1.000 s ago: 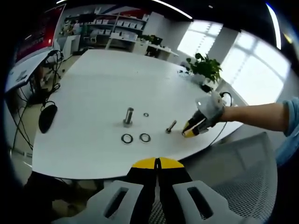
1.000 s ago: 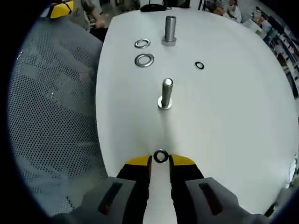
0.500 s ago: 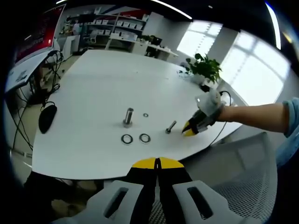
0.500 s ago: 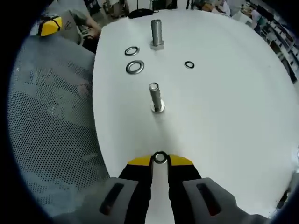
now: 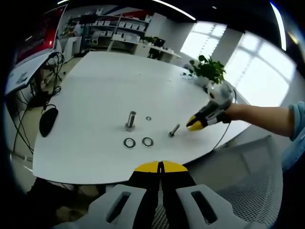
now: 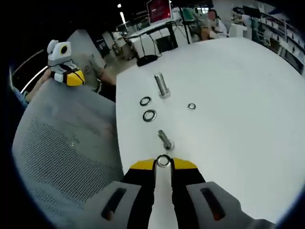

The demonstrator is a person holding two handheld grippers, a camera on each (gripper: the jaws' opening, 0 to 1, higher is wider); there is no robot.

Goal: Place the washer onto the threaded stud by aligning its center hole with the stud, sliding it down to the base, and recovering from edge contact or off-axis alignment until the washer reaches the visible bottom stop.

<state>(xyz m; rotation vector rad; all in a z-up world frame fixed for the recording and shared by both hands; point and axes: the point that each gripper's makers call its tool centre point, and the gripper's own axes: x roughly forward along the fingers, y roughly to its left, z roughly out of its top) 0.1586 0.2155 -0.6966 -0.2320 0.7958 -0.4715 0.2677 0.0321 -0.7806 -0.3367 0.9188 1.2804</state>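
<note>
Washer [image 6: 163, 161] pinched edgewise in the right gripper [image 6: 163, 163], just short of the near threaded stud [image 6: 165, 140] — not yet threaded on. Left gripper [image 5: 160, 166] closed, empty, idle.

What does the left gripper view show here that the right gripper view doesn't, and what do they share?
Left gripper view alone: a potted plant, bright windows, and the right claw from outside. Right gripper view alone: a washer pinched in that claw just short of the small stud, plus the left claw. Both: the white table, a larger stud and three loose washers.
</note>
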